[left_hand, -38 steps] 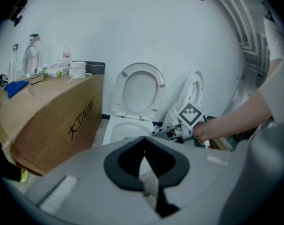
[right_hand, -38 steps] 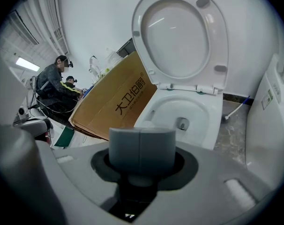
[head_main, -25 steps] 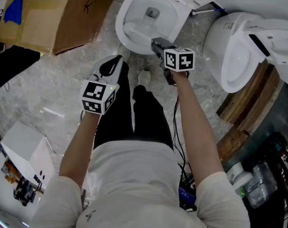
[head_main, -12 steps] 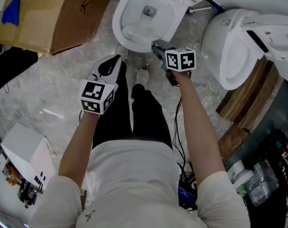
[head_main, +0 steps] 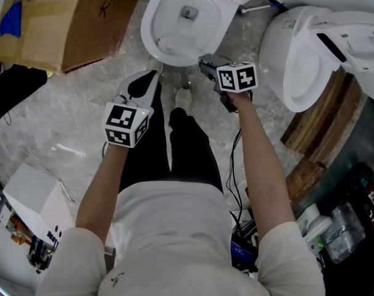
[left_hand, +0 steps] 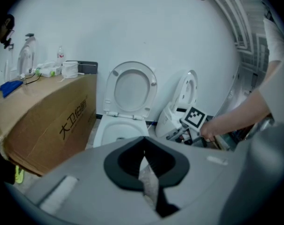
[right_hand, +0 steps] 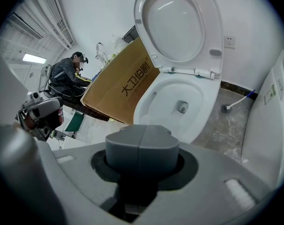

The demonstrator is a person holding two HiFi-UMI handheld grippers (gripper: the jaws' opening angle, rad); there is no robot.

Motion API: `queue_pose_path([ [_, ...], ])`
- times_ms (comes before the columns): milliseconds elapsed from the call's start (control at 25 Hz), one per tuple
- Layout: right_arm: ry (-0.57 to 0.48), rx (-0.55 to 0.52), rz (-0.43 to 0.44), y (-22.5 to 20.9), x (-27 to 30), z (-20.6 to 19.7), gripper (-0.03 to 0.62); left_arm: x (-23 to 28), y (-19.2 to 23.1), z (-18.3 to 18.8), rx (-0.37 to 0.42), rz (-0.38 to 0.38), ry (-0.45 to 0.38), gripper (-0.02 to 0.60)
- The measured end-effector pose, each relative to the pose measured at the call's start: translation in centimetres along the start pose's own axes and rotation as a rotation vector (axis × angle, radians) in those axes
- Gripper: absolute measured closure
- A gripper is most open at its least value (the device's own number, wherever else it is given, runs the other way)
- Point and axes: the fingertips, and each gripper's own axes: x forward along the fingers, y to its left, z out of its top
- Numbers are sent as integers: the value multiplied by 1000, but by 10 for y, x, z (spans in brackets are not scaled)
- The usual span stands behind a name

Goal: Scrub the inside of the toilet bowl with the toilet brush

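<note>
The left gripper [head_main: 151,78] [left_hand: 143,142] and the right gripper [head_main: 203,60] [right_hand: 142,146] are held just in front of the open toilet bowl [head_main: 174,57] [right_hand: 146,111]. Both sets of jaws are pressed together on nothing. The toilet brush [head_main: 256,8] [right_hand: 238,102] (white handle, blue at one end) is seen lying on the floor [head_main: 63,116] between the bowl and a second toilet [head_main: 298,60], apart from both grippers.

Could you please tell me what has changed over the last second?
The right gripper drew slightly back from the white toilet bowl. Nothing was grasped or released. Both grippers stay shut and empty, the left gripper unmoved; the white-handled toilet brush still lies on the floor.
</note>
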Motion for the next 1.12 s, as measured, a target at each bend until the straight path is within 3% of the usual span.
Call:
queue_pose_path([
  [1120, 92, 40, -83, -39, -39, -33, 445, 11, 9, 5, 18, -68, 32, 592],
])
